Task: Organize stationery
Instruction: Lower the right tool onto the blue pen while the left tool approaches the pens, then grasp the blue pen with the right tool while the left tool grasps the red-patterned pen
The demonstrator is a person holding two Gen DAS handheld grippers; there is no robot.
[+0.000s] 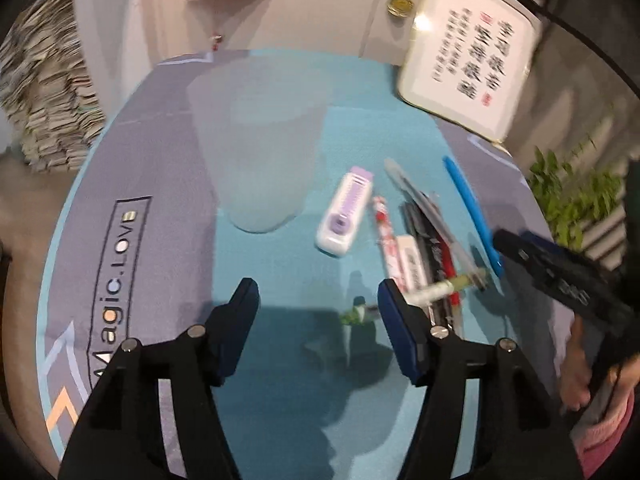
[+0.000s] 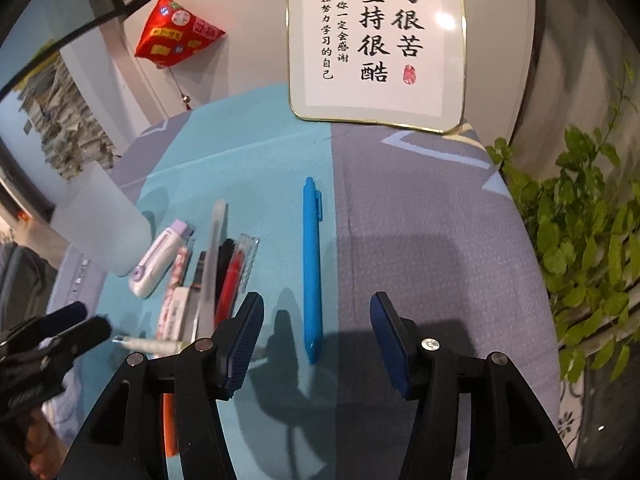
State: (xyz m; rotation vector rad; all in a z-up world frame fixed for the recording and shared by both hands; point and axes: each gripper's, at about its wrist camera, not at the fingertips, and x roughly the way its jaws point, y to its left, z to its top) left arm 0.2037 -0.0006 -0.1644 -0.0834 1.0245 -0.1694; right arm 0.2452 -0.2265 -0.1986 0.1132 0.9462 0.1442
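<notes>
Blue plastic, the pen [image 2: 312, 264] lies alone on the teal part of the mat [image 2: 420, 220], apart from the bundle of pens [image 2: 224, 276] at its left and from the frosted cup [image 1: 256, 148]. The right gripper [image 2: 316, 344] hovers over its near end, jaws wide and holding nothing. The left gripper [image 1: 320, 312] is also released, above bare mat near the bundle. I judge that the step in hand is to pick this pen. To do it well, lower the jaws across the barrel near the middle, so it does not tip. The long axis runs almost straight away from the right camera, clip end far.
</notes>
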